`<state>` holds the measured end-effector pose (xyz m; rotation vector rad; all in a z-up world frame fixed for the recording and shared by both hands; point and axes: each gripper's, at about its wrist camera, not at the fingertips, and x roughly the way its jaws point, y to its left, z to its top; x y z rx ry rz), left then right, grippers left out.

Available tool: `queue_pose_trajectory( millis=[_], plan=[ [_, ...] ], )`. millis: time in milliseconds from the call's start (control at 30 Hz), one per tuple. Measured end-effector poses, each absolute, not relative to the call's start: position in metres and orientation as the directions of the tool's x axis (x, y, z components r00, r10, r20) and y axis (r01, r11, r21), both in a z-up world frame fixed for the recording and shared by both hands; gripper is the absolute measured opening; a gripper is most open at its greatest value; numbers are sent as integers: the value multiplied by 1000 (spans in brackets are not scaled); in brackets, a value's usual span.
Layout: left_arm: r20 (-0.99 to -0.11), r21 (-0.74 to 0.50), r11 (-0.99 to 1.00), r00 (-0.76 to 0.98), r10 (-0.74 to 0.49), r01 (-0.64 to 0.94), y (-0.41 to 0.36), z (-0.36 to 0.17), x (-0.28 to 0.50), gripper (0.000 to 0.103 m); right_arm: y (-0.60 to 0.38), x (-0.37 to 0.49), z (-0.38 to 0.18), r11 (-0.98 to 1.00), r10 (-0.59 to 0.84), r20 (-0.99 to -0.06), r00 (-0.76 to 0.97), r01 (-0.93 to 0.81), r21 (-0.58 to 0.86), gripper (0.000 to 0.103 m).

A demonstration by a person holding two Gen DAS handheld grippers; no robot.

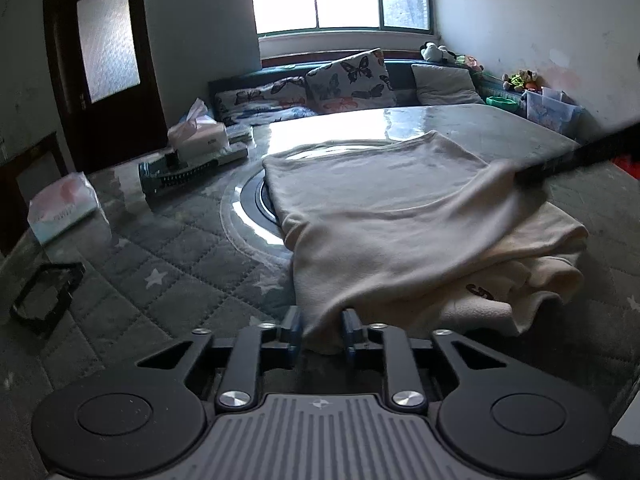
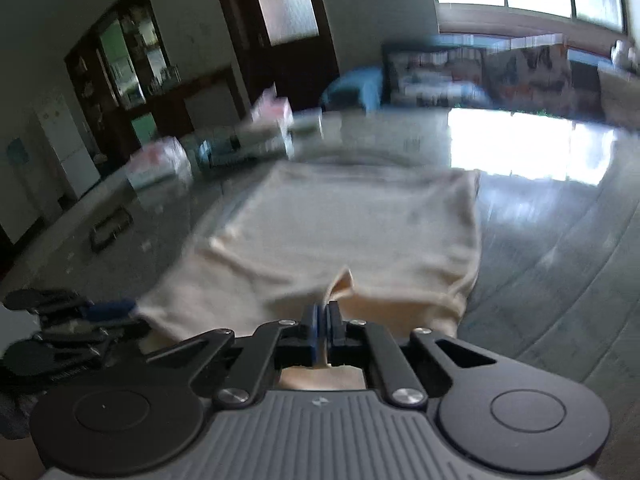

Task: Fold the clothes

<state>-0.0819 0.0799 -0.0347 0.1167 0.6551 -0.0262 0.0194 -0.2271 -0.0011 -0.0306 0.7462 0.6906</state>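
Note:
A cream garment (image 1: 380,208) lies partly folded on the glass-topped table (image 1: 160,248), with its layers bunched at the near right. My left gripper (image 1: 323,332) is shut on the garment's near corner, and the cloth fills the gap between the blue pads. In the right wrist view the garment (image 2: 340,220) spreads ahead, blurred. My right gripper (image 2: 324,320) is shut on a thin raised fold of its near edge. The left gripper (image 2: 100,312) shows at the lower left, at the cloth's corner. A dark blurred bar (image 1: 580,156) reaches the garment's right side; I cannot tell what it is.
Two tissue packs (image 1: 64,208) (image 1: 200,136), a dark flat device (image 1: 180,176) and a black frame (image 1: 44,300) sit on the table's left side. A round inset ring (image 1: 248,208) lies under the garment. Behind are butterfly pillows (image 1: 348,80), a window and a dark door (image 1: 104,60).

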Motion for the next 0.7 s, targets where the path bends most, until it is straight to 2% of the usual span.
queue_pose_trajectory(
  millis=[167,300,467,700],
  plan=[
    [-608,115,988,794,-10,101,75,-34,-84,12,-241,5,28,785,565,-581,586,-599,161,3],
    [-623,125,986,782,-10,112,74,-40,-83,12,-241,14,1,806,513,-651,559,-574,142,3],
    [-649,119,983,761,-30,139,82,-33,-86,15,-240,18,-18,820,467,-694,549,-563,106,6],
    [-620,84,982,780,-81,169,89,0,-77,16,-235,24,-1,797,491,-653,576,-600,69,8]
  ],
)
